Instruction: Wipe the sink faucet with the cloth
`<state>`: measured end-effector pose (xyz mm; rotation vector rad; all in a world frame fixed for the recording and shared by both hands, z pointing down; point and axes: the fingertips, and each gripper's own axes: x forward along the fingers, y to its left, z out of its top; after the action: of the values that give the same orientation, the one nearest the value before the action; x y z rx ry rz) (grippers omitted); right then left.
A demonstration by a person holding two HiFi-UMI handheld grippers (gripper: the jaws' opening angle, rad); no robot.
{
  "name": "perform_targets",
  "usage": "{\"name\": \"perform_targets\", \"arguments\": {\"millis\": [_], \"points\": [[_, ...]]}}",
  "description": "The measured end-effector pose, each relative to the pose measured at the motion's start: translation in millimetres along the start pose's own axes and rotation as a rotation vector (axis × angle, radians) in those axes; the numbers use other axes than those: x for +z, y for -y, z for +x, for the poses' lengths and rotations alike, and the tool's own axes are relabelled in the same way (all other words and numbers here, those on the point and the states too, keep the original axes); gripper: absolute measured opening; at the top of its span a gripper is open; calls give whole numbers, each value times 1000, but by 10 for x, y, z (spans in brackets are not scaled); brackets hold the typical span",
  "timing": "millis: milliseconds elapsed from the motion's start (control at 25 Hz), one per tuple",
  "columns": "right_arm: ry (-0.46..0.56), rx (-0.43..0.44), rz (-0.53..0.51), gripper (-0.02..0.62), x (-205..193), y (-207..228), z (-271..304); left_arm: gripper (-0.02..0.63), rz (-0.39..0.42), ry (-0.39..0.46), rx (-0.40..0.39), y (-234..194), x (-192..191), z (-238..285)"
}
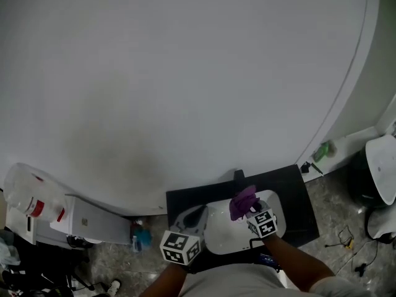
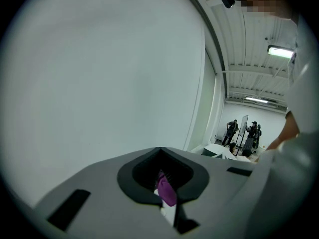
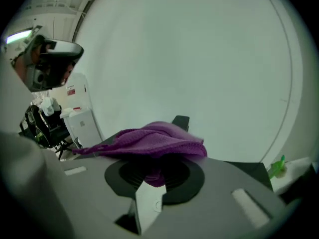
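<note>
While the right gripper [image 1: 250,208] [image 3: 157,177] hovers over the back of the white sink [image 1: 216,235], its jaws are clamped on the purple cloth [image 1: 243,202] [image 3: 149,142], which bunches up above them and spreads across both. The cloth sits just in front of the dark faucet [image 1: 239,177] [image 3: 181,121] that rises at the sink's rear edge; whether the two touch cannot be told. The left gripper [image 1: 195,215] [image 2: 167,189] is held over the sink's left rim, apart from the cloth, with its jaws drawn close together. A sliver of purple shows in the narrow slot between them, and what it belongs to is unclear. The sink is set in a black counter [image 1: 297,197] against a plain white wall [image 1: 185,73]. A green object [image 1: 323,150] [image 3: 277,167] sits on a white ledge to the right of the sink, and a white cabinet [image 1: 86,224] stands to the sink's left. Several people [image 2: 244,136] stand well away from the sink, deep in the room.
</note>
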<state>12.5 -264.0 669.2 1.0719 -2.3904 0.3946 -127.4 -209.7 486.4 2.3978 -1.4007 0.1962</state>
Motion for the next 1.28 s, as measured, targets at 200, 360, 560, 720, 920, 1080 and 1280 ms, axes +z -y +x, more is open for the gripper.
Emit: {"name": "perform_targets", "arguments": {"millis": [200,360,560,720,920,1080,1280], "points": [[231,17,-12,58,783,-137,-795,6,14,50,-21,73,212,-9],[398,4,-95,58,1373,-263,-1392,6,42,98,-18,80,326,-65],[520,-29,-121,58,1702,-327,-1944,6,72,148,-4,106,452,-197],[539,-68,-121,58,1727,-238,-2091,6,66,151,10,64,460,-240],[527,-84,-85,55,1648,-167,-2035,6,46,140,17,12,386,-263],[525,-78,-76,55,1638,-154,-2007,6,42,154,21,-11,410,-269],[519,-80,-101,55,1653,-202,-1990,6,43,164,37,-93,448,-308]]}}
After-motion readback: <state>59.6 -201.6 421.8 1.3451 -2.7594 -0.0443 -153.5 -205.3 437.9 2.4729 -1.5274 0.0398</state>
